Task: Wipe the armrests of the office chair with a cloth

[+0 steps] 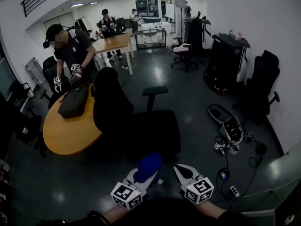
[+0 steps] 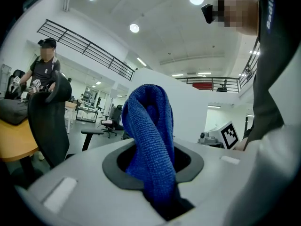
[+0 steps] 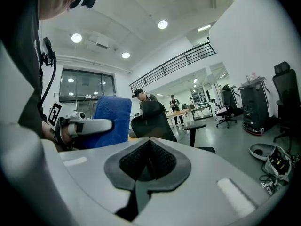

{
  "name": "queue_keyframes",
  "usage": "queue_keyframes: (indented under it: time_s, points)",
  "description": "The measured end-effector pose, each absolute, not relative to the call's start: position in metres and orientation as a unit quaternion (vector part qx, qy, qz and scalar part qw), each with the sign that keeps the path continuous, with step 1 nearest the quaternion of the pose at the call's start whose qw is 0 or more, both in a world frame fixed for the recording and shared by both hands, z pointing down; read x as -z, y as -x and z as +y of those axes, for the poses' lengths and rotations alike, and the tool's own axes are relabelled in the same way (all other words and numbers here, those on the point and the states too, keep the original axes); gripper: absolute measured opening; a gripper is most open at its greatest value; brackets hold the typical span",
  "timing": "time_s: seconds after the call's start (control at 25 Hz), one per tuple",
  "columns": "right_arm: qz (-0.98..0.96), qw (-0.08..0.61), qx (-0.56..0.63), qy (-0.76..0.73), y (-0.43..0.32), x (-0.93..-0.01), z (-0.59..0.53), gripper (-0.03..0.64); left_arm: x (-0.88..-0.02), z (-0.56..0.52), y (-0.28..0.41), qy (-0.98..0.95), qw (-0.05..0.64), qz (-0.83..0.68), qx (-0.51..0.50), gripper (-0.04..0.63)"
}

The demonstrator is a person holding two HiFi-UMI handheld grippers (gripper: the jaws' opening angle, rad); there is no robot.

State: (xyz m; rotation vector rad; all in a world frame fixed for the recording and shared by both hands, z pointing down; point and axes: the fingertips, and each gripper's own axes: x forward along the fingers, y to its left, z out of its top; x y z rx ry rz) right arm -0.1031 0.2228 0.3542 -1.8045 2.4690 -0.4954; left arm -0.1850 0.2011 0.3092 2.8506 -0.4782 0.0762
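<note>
The bunched-up blue microfibre cloth [image 2: 150, 140] is being clamped tight in the left gripper [image 1: 143, 177] and held up close to the body. It's well short of the black office chair [image 1: 141, 126], so it looks like it's being carried in ready to wipe, not used yet. The right gripper [image 3: 148, 161] is being held pinched together on nothing, probably as a spare for steadying the chair. The chair's black padded armrest [image 1: 155, 90], on the side away from the yellow round wooden table [image 1: 66, 135], isn't being touched.

Black bag [image 1: 74, 101] on round table [image 1: 63, 136]
</note>
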Motion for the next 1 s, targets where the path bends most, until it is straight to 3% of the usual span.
queue_keyframes:
  time_s: [1.0]
  points:
    - [0.762,0.046,0.167,0.624,-0.015,-0.373,0.263,0.005,-0.325,0.232,0.057,-0.986,0.124,-0.105,-0.048,0.129]
